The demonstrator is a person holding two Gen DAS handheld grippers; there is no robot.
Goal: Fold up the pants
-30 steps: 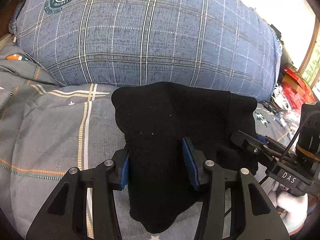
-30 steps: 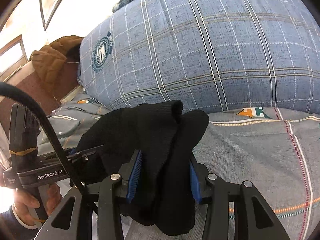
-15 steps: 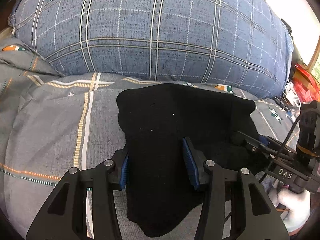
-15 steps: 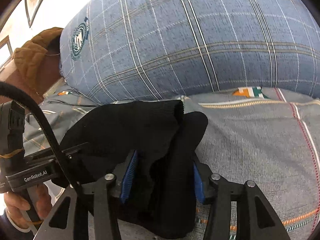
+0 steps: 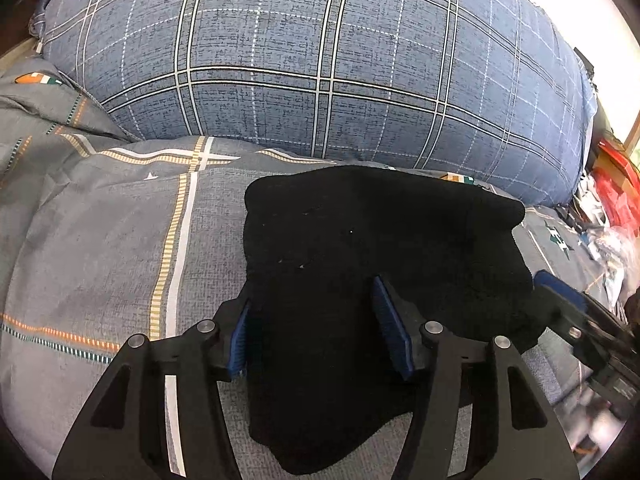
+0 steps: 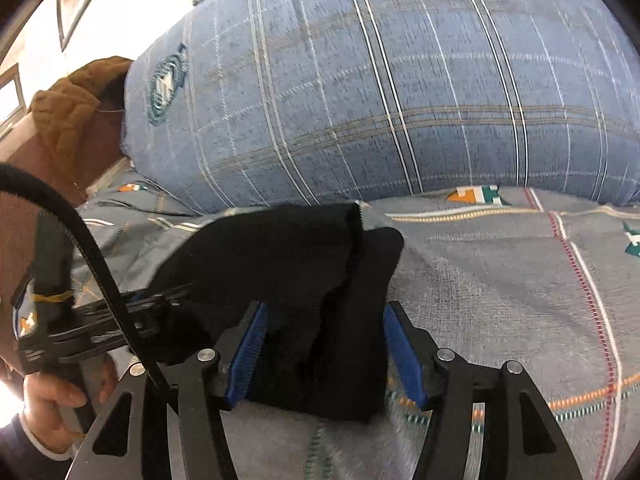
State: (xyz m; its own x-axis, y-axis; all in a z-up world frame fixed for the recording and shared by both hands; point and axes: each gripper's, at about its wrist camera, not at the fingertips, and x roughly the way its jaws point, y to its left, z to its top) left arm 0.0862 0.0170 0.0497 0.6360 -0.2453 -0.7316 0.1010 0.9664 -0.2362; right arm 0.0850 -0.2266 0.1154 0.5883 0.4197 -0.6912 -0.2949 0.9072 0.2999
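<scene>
The left tool (image 5: 318, 330) has its jaws partly apart and has just been opening; the black pants (image 5: 360, 280) lie between its blue pads, and whether the pads still press the cloth I cannot tell. The pants lie folded on the grey patterned bed (image 5: 100, 260), just before the blue checked pillow (image 5: 320, 60) at the far edge. The right tool (image 6: 326, 346) also stands partly apart, just opening, astride the thick right end of the pants (image 6: 300, 280), with a gap beside its right pad (image 6: 402, 354). A hand (image 6: 60, 404) grips the left tool's handle.
</scene>
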